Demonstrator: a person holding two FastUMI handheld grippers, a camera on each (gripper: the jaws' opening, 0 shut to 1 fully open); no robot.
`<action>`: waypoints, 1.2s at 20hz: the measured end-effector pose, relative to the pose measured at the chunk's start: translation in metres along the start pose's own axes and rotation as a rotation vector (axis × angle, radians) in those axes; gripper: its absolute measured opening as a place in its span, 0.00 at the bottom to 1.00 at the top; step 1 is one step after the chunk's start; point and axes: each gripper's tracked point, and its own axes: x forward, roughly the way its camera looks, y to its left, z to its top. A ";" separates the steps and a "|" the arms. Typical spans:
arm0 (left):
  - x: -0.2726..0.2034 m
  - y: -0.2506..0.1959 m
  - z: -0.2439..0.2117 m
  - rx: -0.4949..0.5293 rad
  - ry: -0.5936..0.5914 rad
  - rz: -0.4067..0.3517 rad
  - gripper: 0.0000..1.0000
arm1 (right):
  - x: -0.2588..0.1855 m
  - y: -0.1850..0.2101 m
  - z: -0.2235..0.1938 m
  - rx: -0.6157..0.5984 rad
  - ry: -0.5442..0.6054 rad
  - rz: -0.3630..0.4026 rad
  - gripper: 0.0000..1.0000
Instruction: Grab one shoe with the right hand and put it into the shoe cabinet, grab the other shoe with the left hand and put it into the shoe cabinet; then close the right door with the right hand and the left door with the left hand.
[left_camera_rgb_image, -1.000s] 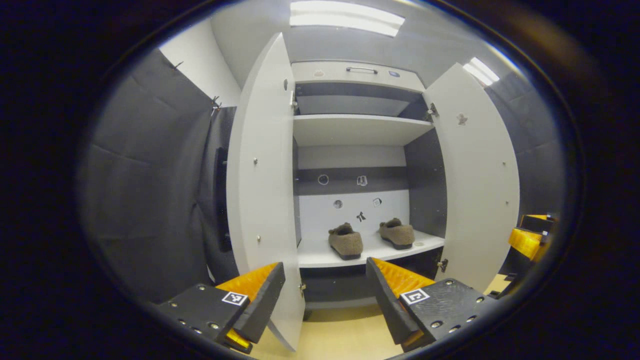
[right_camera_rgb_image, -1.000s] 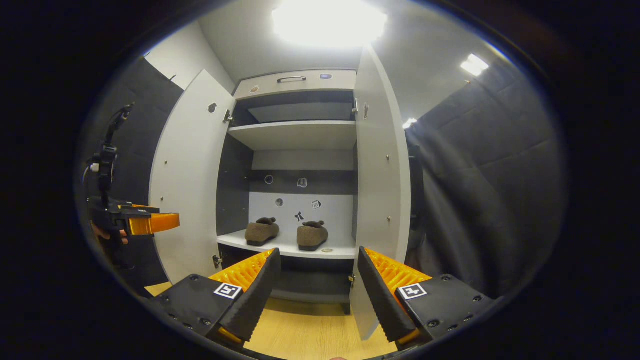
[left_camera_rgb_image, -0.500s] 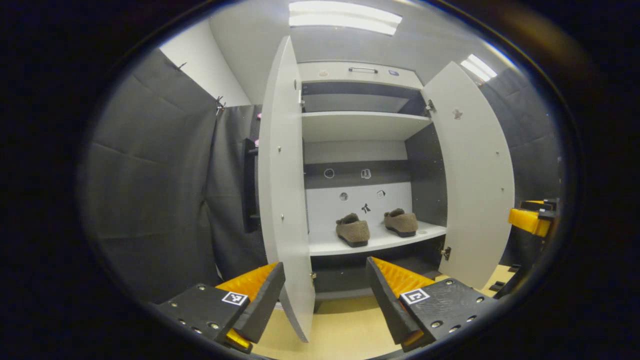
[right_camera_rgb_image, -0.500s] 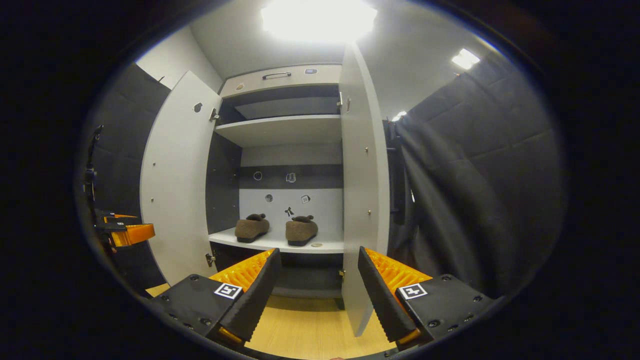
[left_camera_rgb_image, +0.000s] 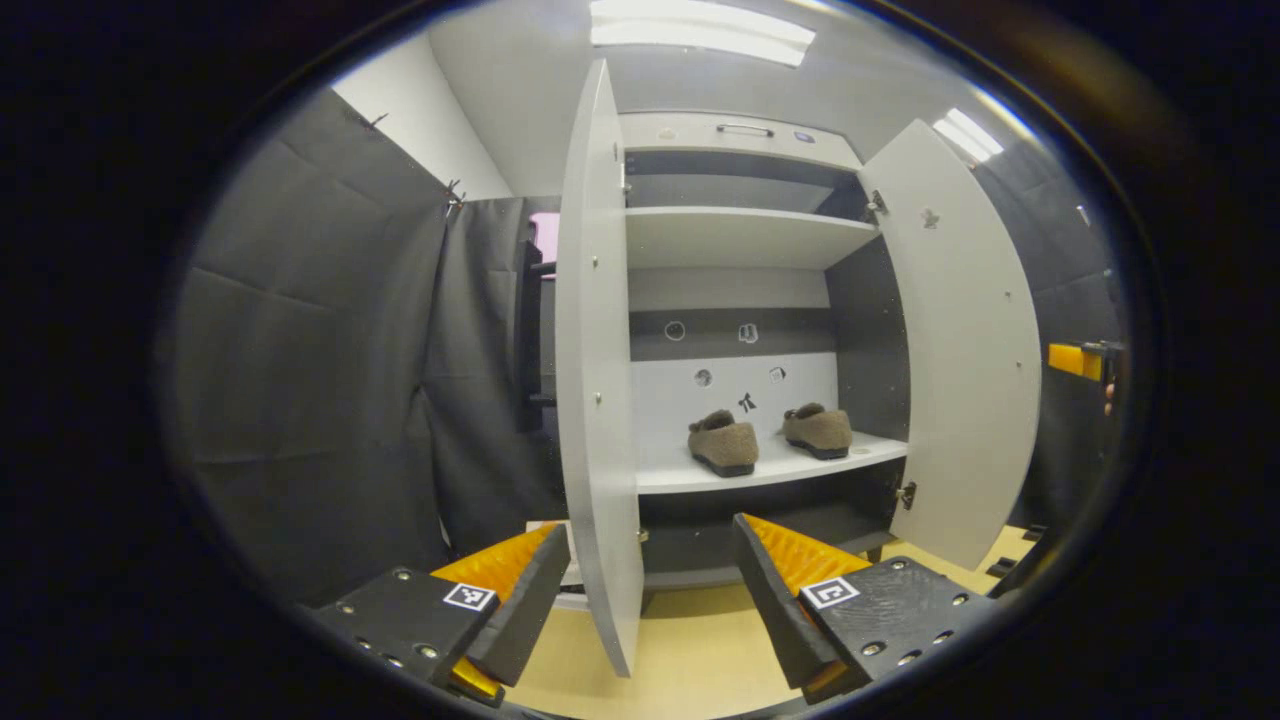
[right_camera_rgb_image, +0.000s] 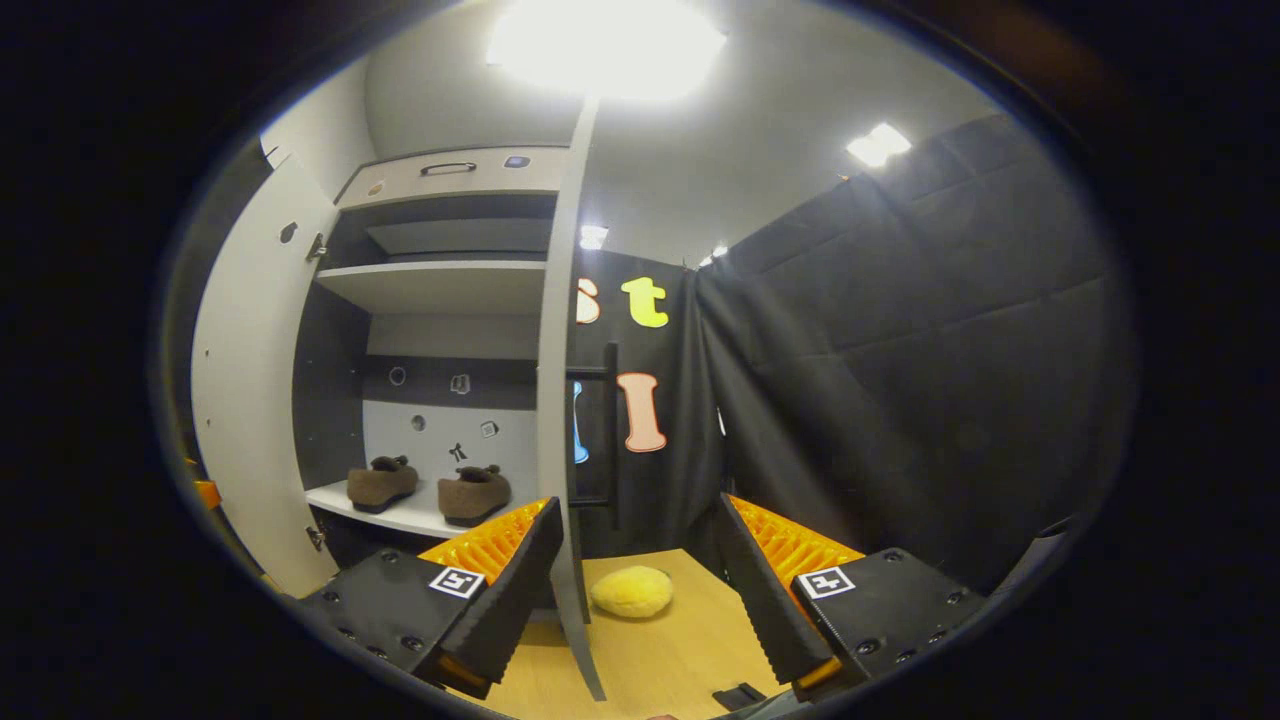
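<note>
Both doors stand open — right door (right_camera_rgb_image: 556, 400) edge-on between the jaws (cabinet reachable).

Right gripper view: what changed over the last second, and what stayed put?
The right tongs swung rightward: the right door now shows edge-on between their open fingers, and a yellow ball on the floor came into view. Nothing was grasped. Both shoes stayed on the shelf; both doors stayed open.

Shoes (left_camera_rgb_image: 723, 445): brown, fuzzy fleece-like cloth, dark soles. Cabinet doors (left_camera_rgb_image: 597, 350): smooth, matt pale-grey board with small metal screw heads. Shelf (left_camera_rgb_image: 770, 468): smooth white board. Top handle (left_camera_rgb_image: 745, 129): metal. Floor (right_camera_rgb_image: 660, 650): light wood-grain, smooth. Finger pads (right_camera_rgb_image: 505, 590): black, ridged, rubbery; orange ribbed plastic behind. Ball (right_camera_rgb_image: 631, 591): yellow, fluffy.
</note>
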 end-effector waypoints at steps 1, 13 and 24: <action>0.000 0.003 0.000 -0.002 -0.001 0.005 0.94 | 0.005 -0.010 0.003 -0.004 -0.004 -0.038 0.98; -0.023 0.060 -0.004 -0.021 0.009 0.132 0.94 | 0.068 -0.036 0.005 -0.061 0.003 -0.232 0.96; -0.023 0.080 -0.005 -0.046 0.003 0.159 0.95 | 0.061 -0.013 0.012 -0.044 -0.015 -0.143 0.94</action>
